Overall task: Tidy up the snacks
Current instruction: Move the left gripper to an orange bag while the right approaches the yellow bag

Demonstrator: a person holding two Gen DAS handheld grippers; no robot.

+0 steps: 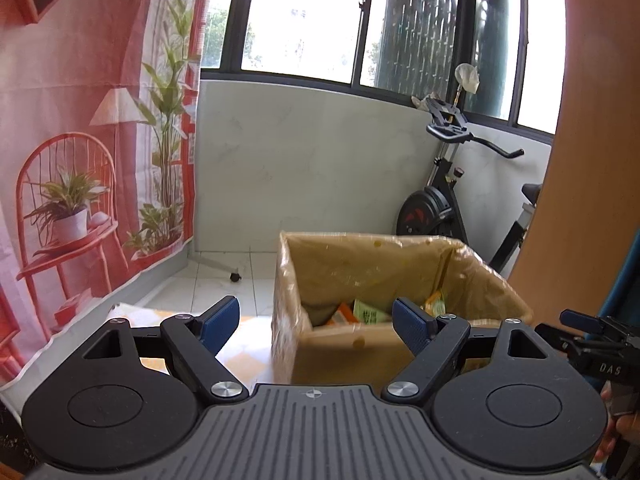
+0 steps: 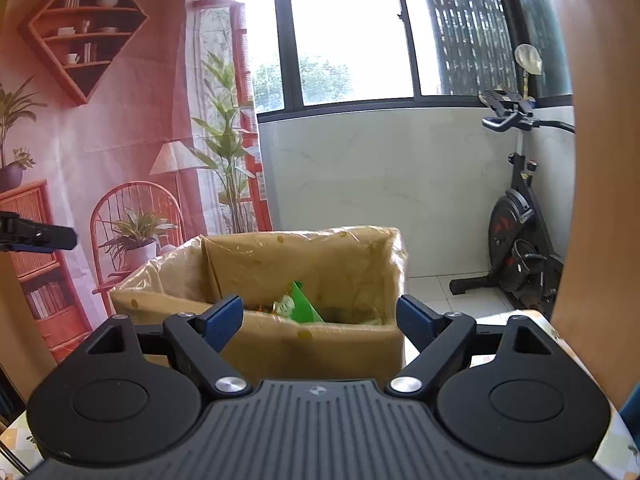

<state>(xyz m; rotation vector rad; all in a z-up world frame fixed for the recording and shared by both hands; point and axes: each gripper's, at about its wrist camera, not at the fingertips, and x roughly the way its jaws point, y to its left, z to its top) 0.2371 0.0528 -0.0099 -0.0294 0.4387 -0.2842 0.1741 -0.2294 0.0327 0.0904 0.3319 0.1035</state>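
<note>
Cardboard box [image 1: 344,344] lined with clear plastic, open top, standing on counter [image 1: 240,360] with checkered cover. Snack packets [image 1: 368,312] inside box, low down: orange and green ones, exact count unclear, partly hidden by box wall. Green packet [image 2: 302,304] in box in right view. Left hand-held gripper [image 1: 316,320]: jaws apart, nothing between. Right hand-held gripper [image 2: 320,318]: jaws apart, empty. Exercise bike [image 1: 452,196] on floor behind box.
</note>
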